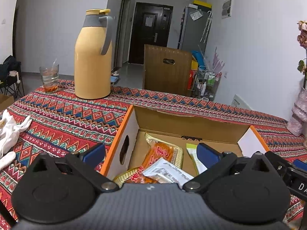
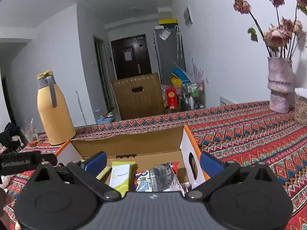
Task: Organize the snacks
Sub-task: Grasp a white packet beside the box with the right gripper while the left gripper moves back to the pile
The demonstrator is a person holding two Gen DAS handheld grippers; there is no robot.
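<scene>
An open cardboard box [image 1: 184, 123] with orange-edged white end walls sits on the patterned tablecloth and holds several snack packets. In the left wrist view an orange packet [image 1: 161, 153] and a white packet [image 1: 168, 171] lie inside. My left gripper [image 1: 151, 152] hovers over the box's left end, open, with nothing between its blue pads. In the right wrist view a white-and-green packet [image 2: 121, 174] and a blue-and-grey packet [image 2: 157, 178] lie in the box [image 2: 130, 143]. My right gripper [image 2: 152, 163] stands open over the box's right end, its jaws empty.
A yellow thermos jug [image 1: 93, 57] and a glass [image 1: 49, 78] stand at the table's far left. White cloth [image 1: 9, 132] lies at the left edge. A pink vase of dried flowers [image 2: 280, 84] stands far right. A brown chair back [image 1: 167, 71] rises behind the table.
</scene>
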